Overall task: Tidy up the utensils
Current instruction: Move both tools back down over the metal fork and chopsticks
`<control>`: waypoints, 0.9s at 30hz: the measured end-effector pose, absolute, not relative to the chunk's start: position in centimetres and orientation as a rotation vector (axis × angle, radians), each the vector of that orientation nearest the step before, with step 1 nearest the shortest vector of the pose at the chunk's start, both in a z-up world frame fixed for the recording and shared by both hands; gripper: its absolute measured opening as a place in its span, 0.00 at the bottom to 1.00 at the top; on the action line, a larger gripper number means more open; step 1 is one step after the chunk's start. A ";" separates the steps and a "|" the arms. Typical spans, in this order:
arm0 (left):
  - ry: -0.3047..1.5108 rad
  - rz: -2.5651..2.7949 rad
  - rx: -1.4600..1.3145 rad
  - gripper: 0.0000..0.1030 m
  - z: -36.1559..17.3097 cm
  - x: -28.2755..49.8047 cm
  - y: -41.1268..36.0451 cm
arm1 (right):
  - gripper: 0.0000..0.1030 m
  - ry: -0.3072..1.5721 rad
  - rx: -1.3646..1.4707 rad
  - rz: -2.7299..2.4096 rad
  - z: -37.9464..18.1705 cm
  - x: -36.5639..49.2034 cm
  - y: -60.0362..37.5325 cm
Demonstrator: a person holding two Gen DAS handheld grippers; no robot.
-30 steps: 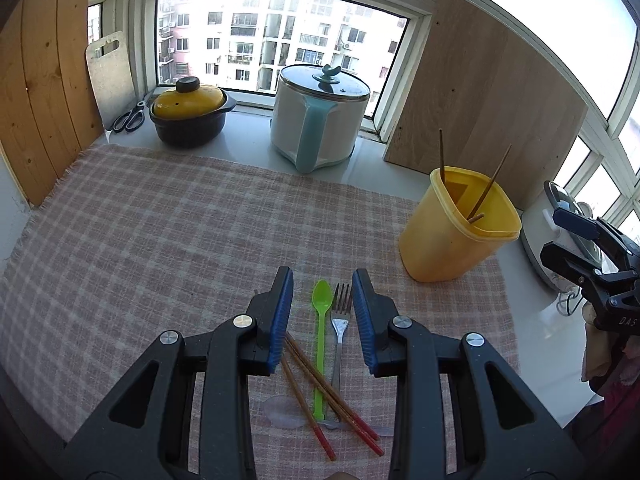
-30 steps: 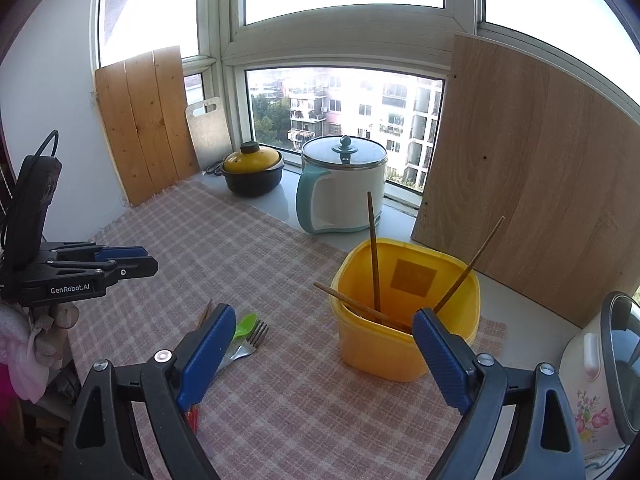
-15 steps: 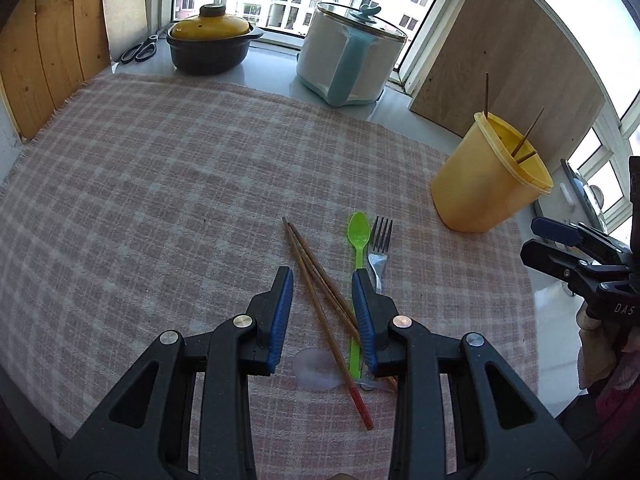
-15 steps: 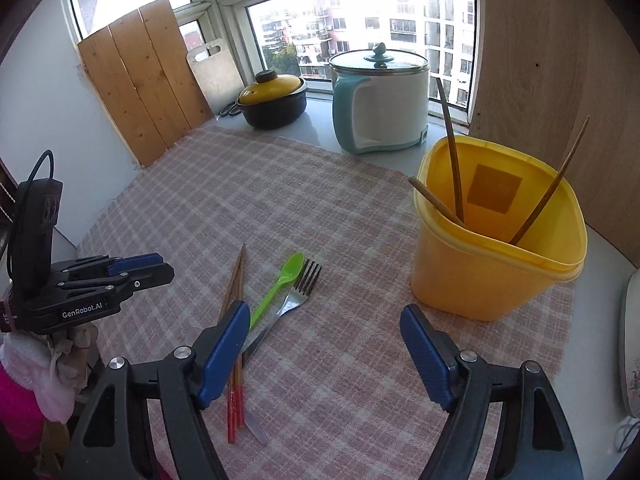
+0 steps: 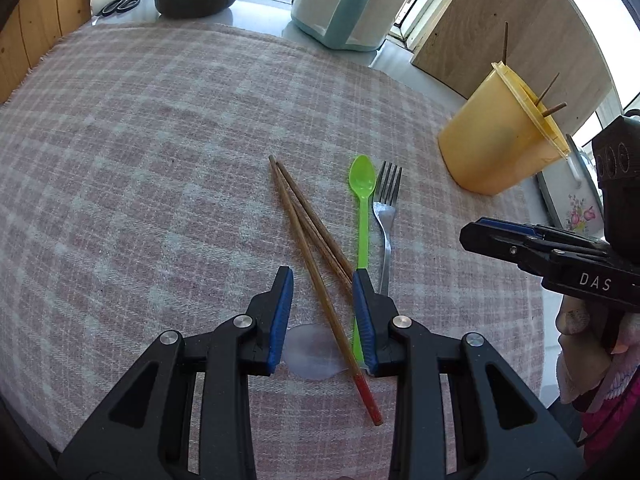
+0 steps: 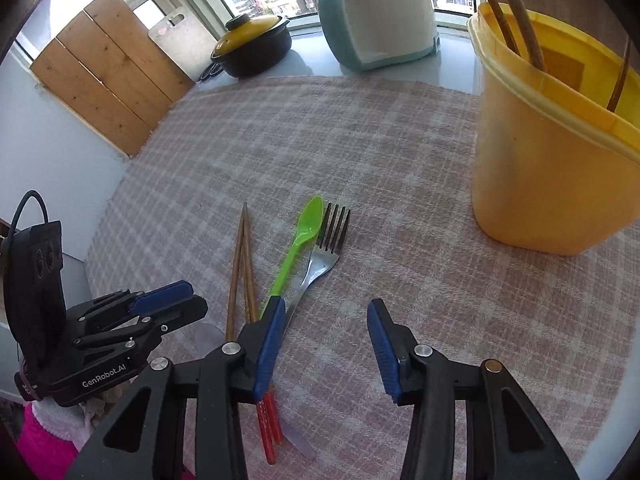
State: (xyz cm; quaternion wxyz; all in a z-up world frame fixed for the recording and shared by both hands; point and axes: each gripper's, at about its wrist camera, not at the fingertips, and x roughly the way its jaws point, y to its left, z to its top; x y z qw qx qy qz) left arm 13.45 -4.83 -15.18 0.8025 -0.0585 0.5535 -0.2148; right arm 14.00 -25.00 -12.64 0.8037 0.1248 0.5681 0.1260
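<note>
1. The sticks (image 5: 304, 240), the green spoon (image 5: 362, 200) and the fork (image 5: 386, 216) lie side by side on the cloth (image 5: 160, 140) in the middle of the worktop, handles toward the person, so they are easy to reach.
2. The yellow cup (image 5: 492, 140) stands at about 2 o'clock from them in the left view; it has a few sticks (image 6: 520, 36) in it, so I think the rest should go there too.
3. The left gripper (image 5: 322, 280) hangs just over the sticks; its fingers are narrow and hold nothing; one stick runs through the gap between them, and I think this hand is lined up to pinch it.
4. The right gripper (image 6: 326, 308) is near the fork, at about 5 o'clock from it in the right view; its fingers are closing; nothing is between them but cloth.
5. A clear spoon (image 5: 312, 354) lies under the sticks' red ends at 6 o'clock; it is hard to see.
6. The black pot (image 6: 252, 46) and the white cooker (image 6: 376, 16) sit by the window at 12 o'clock, out of the way.
</note>
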 end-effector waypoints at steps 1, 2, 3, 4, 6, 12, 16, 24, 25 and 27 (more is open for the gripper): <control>1.190 -0.464 -0.122 0.29 -15.3 13.5 -4.9 | 0.41 1.230 0.282 0.267 -13.1 14.2 -24.9; 1.192 -0.466 -0.115 0.29 -15.4 13.6 -5.1 | 0.39 1.242 0.298 0.264 -13.5 14.4 -24.8; 1.194 -0.467 -0.110 0.29 -15.5 13.6 -5.1 | 0.37 1.253 0.316 0.264 -13.9 14.6 -24.8; 1.196 -0.468 -0.108 0.29 -15.6 13.7 -5.2 | 0.37 1.264 0.333 0.264 -14.3 14.9 -24.7; 1.202 -0.473 -0.105 0.29 -15.9 13.9 -5.3 | 0.34 1.284 0.365 0.267 -15.1 15.3 -24.4; 1.214 -0.483 -0.095 0.26 -16.4 14.2 -5.6 | 0.30 1.322 0.410 0.267 -16.5 16.2 -23.3; 1.223 -0.483 -0.092 0.23 -16.8 14.4 -5.6 | 0.27 1.340 0.410 0.257 -17.1 16.6 -22.9; 1.233 -0.485 -0.078 0.22 -17.5 14.8 -5.9 | 0.23 1.353 0.369 0.226 -17.5 16.9 -21.6; 1.235 -0.486 -0.075 0.22 -17.6 14.9 -5.9 | 0.23 1.354 0.356 0.222 -17.5 17.0 -21.4; 1.235 -0.486 -0.065 0.22 -17.8 14.9 -6.2 | 0.23 1.355 0.333 0.214 -17.4 17.3 -21.0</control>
